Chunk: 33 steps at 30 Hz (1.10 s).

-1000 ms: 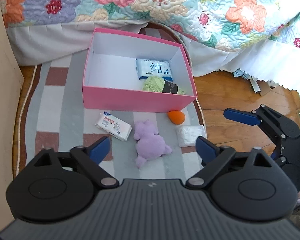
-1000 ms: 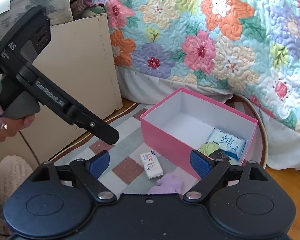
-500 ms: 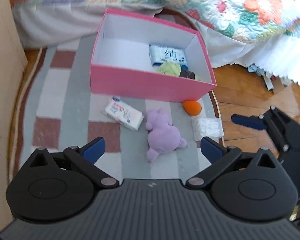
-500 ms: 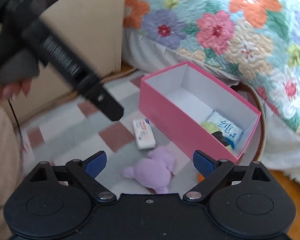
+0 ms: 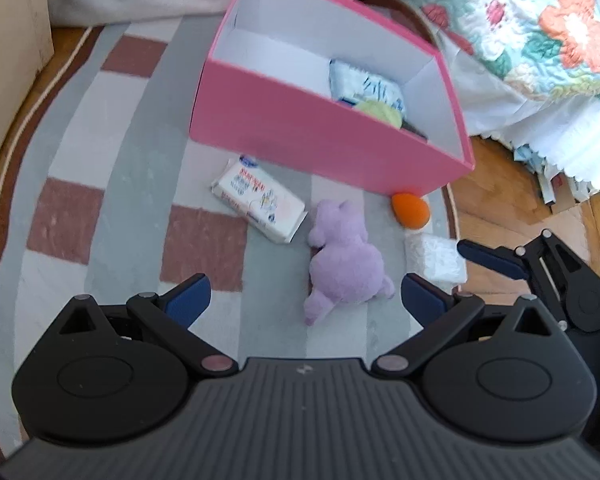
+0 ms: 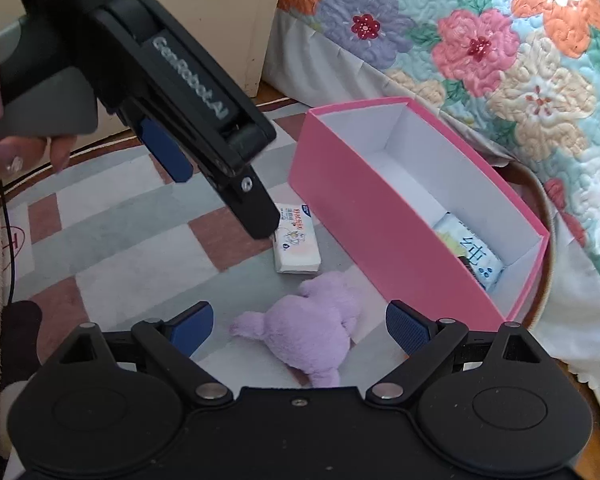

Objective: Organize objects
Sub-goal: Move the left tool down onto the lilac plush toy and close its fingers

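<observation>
Purple plush toy (image 5: pixel 346 258) lying on its side on the striped rug (image 5: pixel 132 168), ahead of and between the 2 tongs. Left tongs (image 5: pixel 302 300): jaws spread wide, having just widened, with nothing gripped; the toy sits just beyond the tips, toward the right pad. Right tongs (image 6: pixel 298 322): jaws likewise spread, having just widened, and empty; the toy (image 6: pixel 308 336) lies centred between the 2 pads, so this pair appears the nearer and better aligned. Long axis of the toy runs roughly along the pointing line of the left tongs but slants across the gap of the right, head toward the pink box (image 5: pixel 328 136). Left tongs seen from the right wrist view (image 6: pixel 220 172) hang above and to the left of the toy, tip over the white tissue pack (image 6: pixel 296 240). Box stands beyond the toy from both tongs, open-topped, already holding a blue pack (image 6: pixel 476 250) and a green yarn ball (image 5: pixel 380 114). Orange sponge (image 5: pixel 410 210) and clear packet (image 5: pixel 434 258) lie to the right of the left tongs, near the box corner. Judged next step: lowering onto the toy, closing across its body.
</observation>
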### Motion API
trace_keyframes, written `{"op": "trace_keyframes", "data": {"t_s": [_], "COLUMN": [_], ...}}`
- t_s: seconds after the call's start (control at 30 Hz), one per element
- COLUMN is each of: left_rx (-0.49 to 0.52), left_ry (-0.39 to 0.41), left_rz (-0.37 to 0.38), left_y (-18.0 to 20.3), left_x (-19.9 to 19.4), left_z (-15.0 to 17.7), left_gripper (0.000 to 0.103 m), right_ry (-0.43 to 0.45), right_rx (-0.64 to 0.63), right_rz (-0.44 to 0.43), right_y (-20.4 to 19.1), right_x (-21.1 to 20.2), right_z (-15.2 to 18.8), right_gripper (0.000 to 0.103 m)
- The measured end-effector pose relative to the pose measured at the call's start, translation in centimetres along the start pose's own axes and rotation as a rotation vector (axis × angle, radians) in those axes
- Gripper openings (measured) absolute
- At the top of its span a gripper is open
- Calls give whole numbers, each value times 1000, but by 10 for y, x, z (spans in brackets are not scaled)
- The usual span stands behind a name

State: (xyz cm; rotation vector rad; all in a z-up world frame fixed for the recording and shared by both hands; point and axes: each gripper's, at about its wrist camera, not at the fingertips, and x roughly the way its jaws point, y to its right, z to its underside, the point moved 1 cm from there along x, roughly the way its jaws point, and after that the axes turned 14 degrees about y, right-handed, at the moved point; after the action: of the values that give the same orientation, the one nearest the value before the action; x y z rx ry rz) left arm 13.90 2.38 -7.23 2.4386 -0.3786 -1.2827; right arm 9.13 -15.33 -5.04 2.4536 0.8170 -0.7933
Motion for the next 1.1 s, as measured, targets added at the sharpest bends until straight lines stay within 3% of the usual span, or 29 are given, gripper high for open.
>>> {"op": "trace_keyframes", "data": {"t_s": [0.33, 0.73, 0.93, 1.1], "left_rx": [75, 28, 7, 13], "left_ry": [-6, 25, -49, -24], "left_rz": [-54, -24, -51, -33], "left_y": [-9, -16, -21, -19], "left_x": [19, 31, 48, 50], "left_z": [8, 14, 22, 21], "left_gripper": [103, 102, 94, 90], "right_ry": [38, 14, 22, 15], "right_rx": [144, 269, 374, 420], "right_rz": [-13, -12, -11, 17], "right_y": [2, 8, 19, 23], "right_x": [10, 34, 45, 51], "right_z": [6, 30, 49, 63], "right_gripper": [96, 96, 96, 96]}}
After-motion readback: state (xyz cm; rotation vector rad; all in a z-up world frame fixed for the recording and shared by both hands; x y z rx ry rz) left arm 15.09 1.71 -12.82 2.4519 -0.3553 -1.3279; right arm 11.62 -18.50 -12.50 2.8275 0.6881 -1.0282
